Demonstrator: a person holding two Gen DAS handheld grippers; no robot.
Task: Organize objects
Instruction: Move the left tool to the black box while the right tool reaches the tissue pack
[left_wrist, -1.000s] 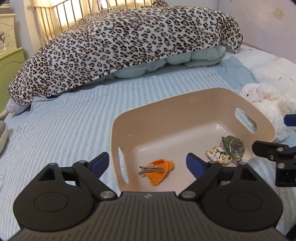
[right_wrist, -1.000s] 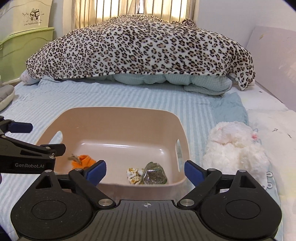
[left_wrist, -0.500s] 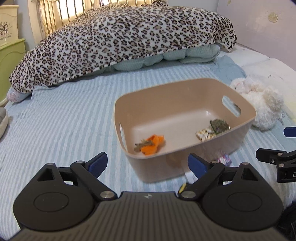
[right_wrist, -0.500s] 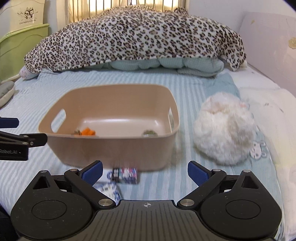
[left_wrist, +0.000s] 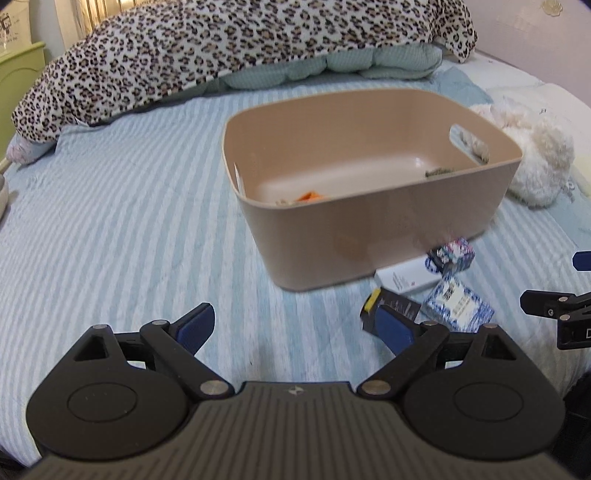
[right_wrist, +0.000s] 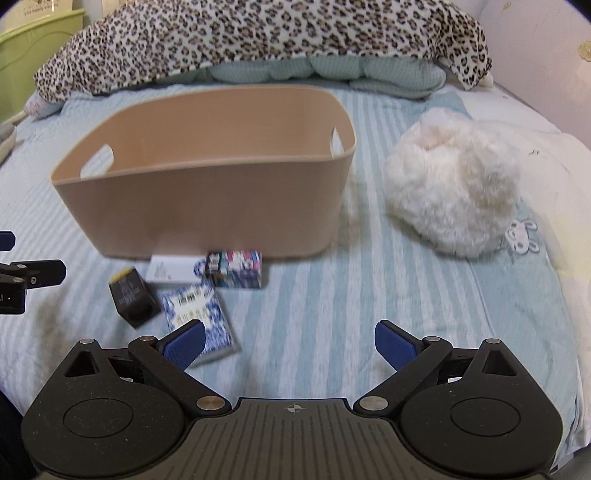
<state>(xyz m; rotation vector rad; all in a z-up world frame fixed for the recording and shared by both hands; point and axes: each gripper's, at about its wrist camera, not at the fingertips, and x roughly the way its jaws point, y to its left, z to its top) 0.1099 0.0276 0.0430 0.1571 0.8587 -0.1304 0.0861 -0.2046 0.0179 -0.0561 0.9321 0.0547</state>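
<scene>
Both tongs (left_wrist: 297, 326) (right_wrist: 290, 343) farther back — blue-patterned box (right_wrist: 199, 319) lengthwise toward bin (right_wrist: 207, 206).

Both wrist cameras look low across the striped blue bedsheet (left_wrist: 110, 221) toward the headboard end, close to the beige plastic basket (left_wrist: 369, 229) (right_wrist: 207, 206), which both views share.

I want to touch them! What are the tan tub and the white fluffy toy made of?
The tub looks like smooth matte plastic: stiff thin walls, moulded handle holes. The toy looks like soft plush with long shaggy fur; what fills it can't be seen.
</scene>
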